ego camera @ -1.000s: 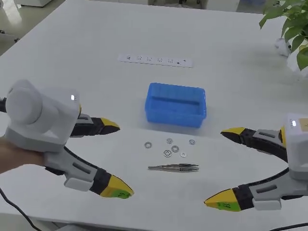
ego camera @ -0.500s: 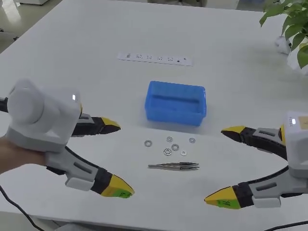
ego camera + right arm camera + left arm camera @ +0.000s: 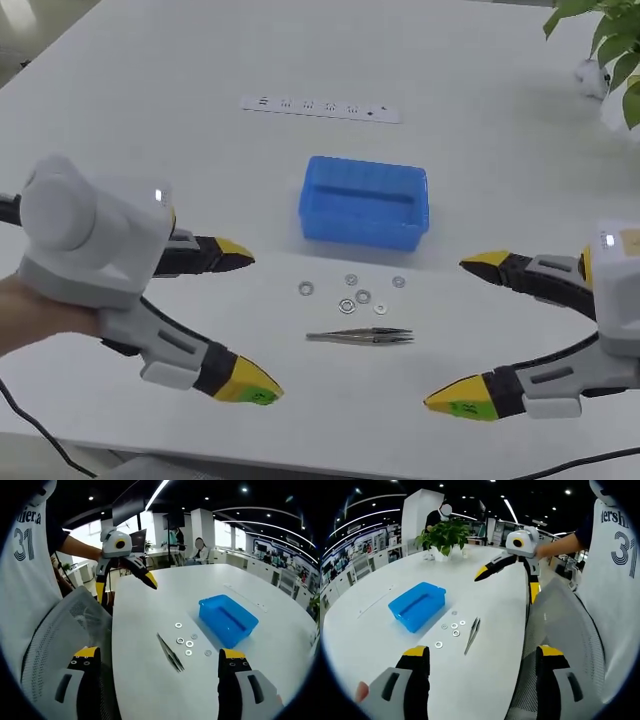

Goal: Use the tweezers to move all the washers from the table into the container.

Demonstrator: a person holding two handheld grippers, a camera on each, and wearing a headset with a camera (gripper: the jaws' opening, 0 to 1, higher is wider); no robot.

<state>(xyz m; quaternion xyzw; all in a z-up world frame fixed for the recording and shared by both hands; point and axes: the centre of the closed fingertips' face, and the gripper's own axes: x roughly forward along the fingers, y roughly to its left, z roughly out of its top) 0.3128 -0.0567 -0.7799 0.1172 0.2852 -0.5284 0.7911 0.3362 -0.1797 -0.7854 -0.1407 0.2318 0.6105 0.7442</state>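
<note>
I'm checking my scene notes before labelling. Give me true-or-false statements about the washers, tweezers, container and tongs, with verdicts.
The tweezers lie on the table, nearer the person than the washers. True.
Some washers are inside the blue container. False: the visible ones lie on the table before it.
The left tongs and right tongs are both open. True.
The power strip lies between container and washers. False: it lies beyond the container.

Washers (image 3: 363, 296) lay scattered on table (image 3: 150, 100); taken as centre. Container (image 3: 364, 202) at 12 o'clock, near, not touching them. Power strip (image 3: 318, 108) behind it, same bearing. Tweezers (image 3: 362, 337) at 6 o'clock, just beside, lying crosswise. Left gripper (image 3: 258, 325) at 8 o'clock, right gripper (image 3: 452, 333) at 4 o'clock. Plant (image 3: 610, 50) at 2 o'clock, far edge.
</note>
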